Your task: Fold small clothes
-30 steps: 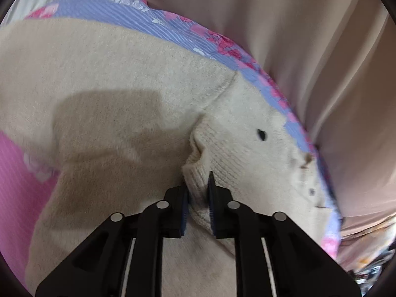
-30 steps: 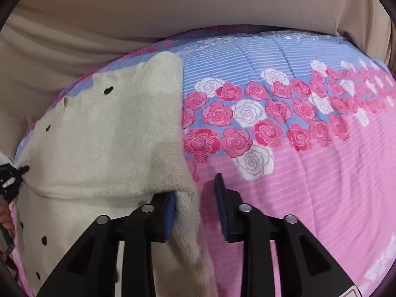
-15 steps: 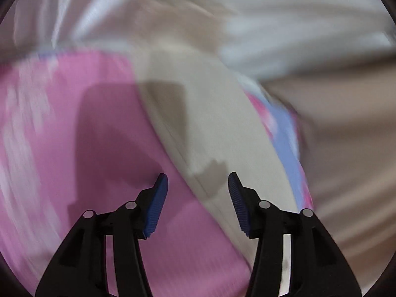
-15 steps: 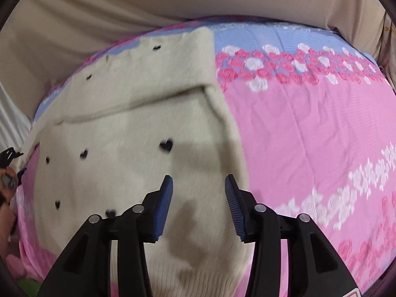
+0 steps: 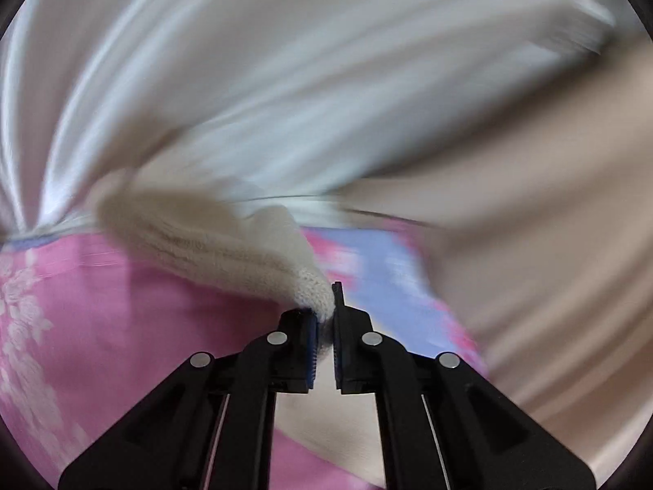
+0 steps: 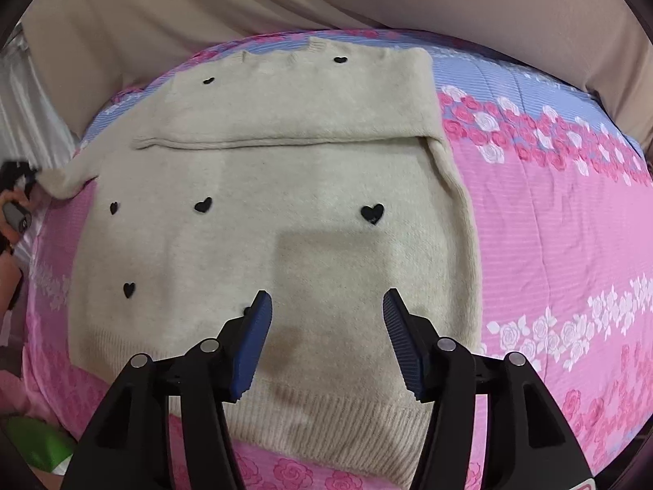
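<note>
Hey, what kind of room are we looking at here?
Most likely a bedroom: a cream sweater with black hearts lies spread on a pink and blue rose-print quilt, which looks like bedding, with a beige curtain hanging behind.

Left tool (image 5: 324,318): blue pads nearly together, pinching knit cuff of cream sweater (image 5: 228,245); its view motion-blurred. Right tool (image 6: 326,339): blue-padded fingers (image 6: 251,343) spread wide apart, gripping nothing, poised above sweater body. In right wrist view, at far left edge, person's left hand (image 6: 12,212) showed partly, wrapped around dark handle.
</note>
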